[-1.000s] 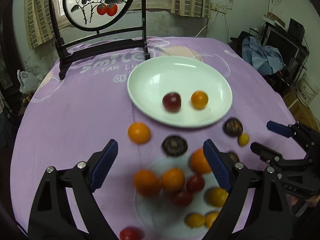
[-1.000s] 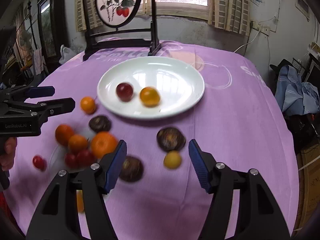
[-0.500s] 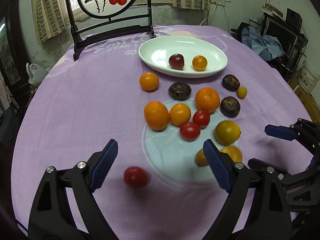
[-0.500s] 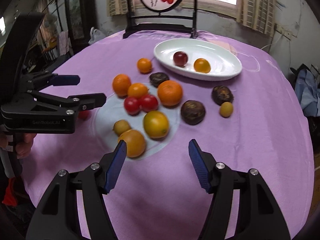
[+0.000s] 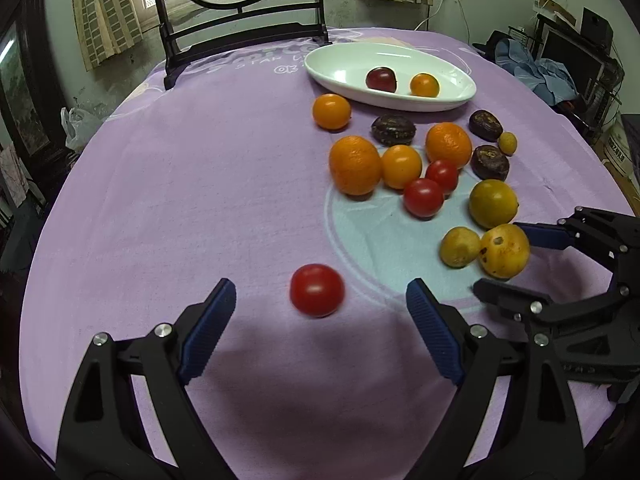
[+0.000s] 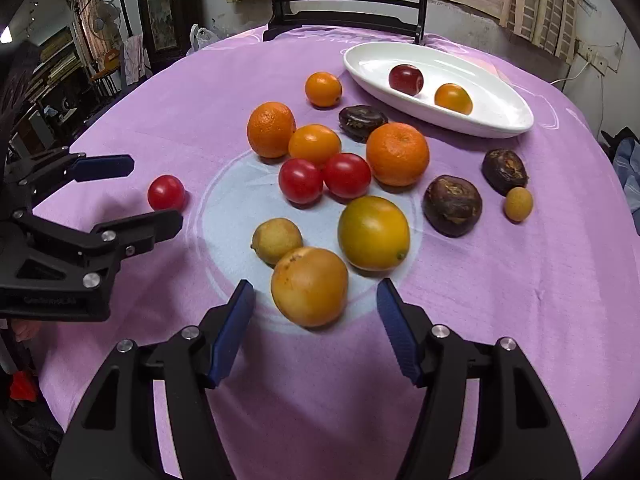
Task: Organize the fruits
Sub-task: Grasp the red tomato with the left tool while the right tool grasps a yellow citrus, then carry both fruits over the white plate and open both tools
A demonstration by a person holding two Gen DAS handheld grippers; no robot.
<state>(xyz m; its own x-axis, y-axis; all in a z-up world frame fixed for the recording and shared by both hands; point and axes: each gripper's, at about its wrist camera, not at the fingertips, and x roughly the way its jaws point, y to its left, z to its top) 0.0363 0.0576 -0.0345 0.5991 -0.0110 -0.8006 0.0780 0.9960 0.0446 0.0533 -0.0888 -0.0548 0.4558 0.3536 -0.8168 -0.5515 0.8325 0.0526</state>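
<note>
Several fruits lie on a purple tablecloth. A white oval plate [image 5: 348, 74] at the far side holds a dark red fruit [image 5: 381, 79] and a small orange [image 5: 425, 85]. My left gripper [image 5: 320, 304] is open, with a lone red tomato [image 5: 317, 290] just ahead between its fingertips. My right gripper [image 6: 316, 300] is open, with a blemished yellow-orange fruit [image 6: 309, 286] between its fingertips. That fruit also shows in the left wrist view [image 5: 503, 250]. Oranges, red tomatoes and dark brown fruits cluster between the grippers and the plate [image 6: 480, 120].
A dark wooden stand with a round painted screen [image 5: 240, 28] stands at the table's far edge. A yellow-green citrus [image 6: 373, 233] and a small yellow fruit [image 6: 276, 240] sit right beside the right gripper's fruit. Room clutter lies beyond the table's right edge.
Both grippers have drawn back from the plate and dropped low to the near side. The red tomato and the yellow-orange fruit now sit between their open fingertips.
</note>
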